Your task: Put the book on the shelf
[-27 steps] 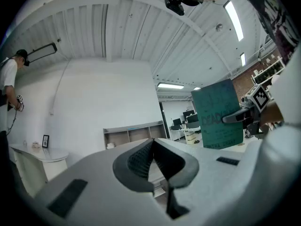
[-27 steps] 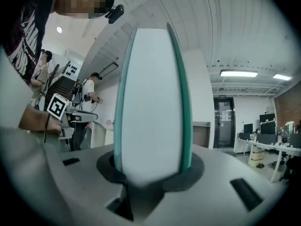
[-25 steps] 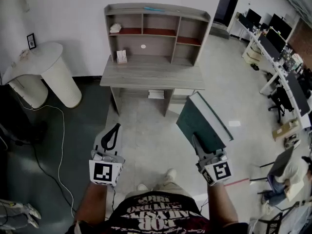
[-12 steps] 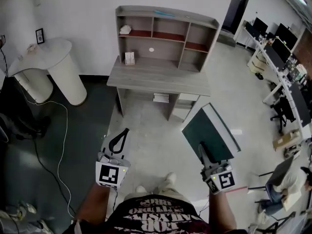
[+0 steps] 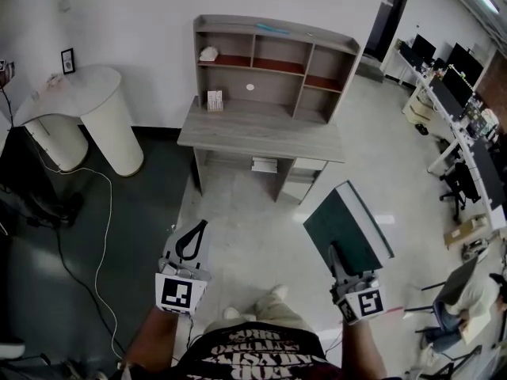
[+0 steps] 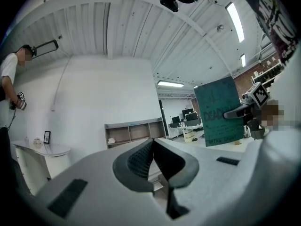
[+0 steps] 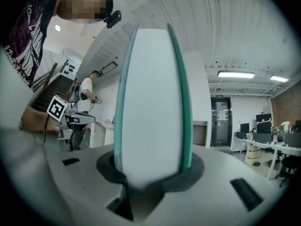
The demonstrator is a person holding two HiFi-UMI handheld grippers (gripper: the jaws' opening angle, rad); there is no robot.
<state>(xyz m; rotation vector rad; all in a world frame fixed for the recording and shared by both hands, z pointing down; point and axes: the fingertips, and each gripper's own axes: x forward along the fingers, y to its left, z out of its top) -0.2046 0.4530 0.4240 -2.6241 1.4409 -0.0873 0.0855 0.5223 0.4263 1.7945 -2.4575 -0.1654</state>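
We hold the dark green book (image 5: 346,226) at the lower right of the head view, its lower edge clamped between the jaws of our right hand-held gripper (image 5: 336,253). At the lower left, our left hand-held gripper (image 5: 188,237) has its jaws pressed together on nothing. The shelf (image 5: 273,54) stands on the counter (image 5: 261,129) at upper centre, well apart from the book.

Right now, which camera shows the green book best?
The head view: the whole book shows, dark-green cover and white page edge, clamped in the right gripper. The left gripper view shows its printed cover from afar; the right gripper view only its page edge close up.
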